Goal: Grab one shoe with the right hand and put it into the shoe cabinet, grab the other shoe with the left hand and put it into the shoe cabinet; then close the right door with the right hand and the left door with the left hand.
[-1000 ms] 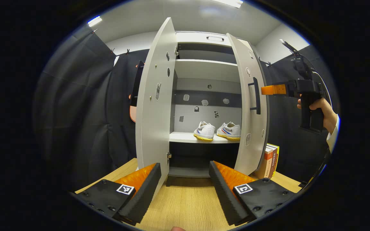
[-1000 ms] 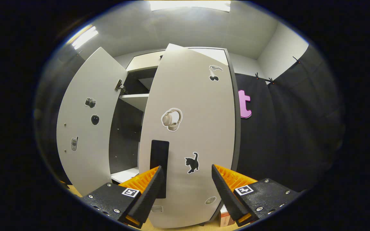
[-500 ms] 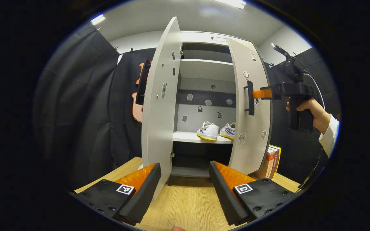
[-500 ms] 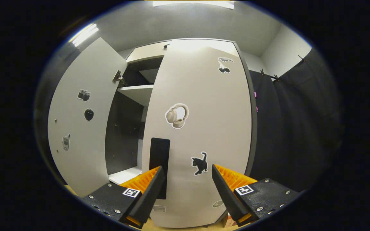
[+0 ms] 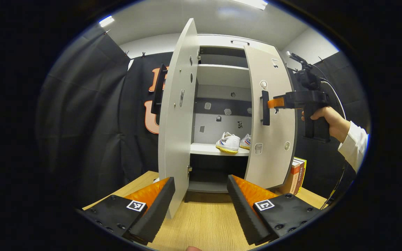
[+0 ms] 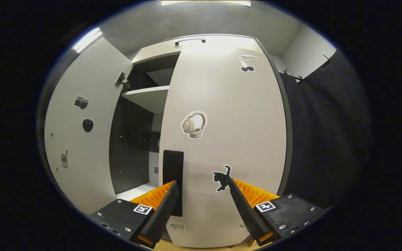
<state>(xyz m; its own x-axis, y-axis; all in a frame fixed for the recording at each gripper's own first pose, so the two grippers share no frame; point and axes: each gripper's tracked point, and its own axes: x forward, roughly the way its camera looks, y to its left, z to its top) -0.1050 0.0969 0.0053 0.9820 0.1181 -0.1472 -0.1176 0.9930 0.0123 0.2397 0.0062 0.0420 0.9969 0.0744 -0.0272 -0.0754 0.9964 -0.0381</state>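
Observation:
Two white shoes point(image 5: 229, 142) sit side by side on the cabinet's middle shelf point(image 5: 208, 149); the right door half hides the right one point(image 5: 246, 141). The right door point(image 5: 270, 118) stands partly swung in, the left door point(image 5: 176, 115) wide open. My right gripper point(image 5: 270, 103), held in a hand, is open, its fingertips against the right door's front beside the black handle point(image 5: 265, 107). In the right gripper view that gripper point(image 6: 203, 190) faces the right door point(image 6: 222, 139) and its handle point(image 6: 173, 174). My left gripper point(image 5: 201, 188) is open and empty, low over the wooden table before the cabinet.
Books point(image 5: 296, 174) stand on the table point(image 5: 204, 223) behind the right door. Black curtains hang on both sides of the cabinet. The left door's edge comes down close to my left gripper's left finger point(image 5: 152, 205). Stickers dot the doors and back panel.
The right gripper has pushed the right door further shut, so it now covers most of the right shoe. The left gripper has shifted slightly; the left door stays open.

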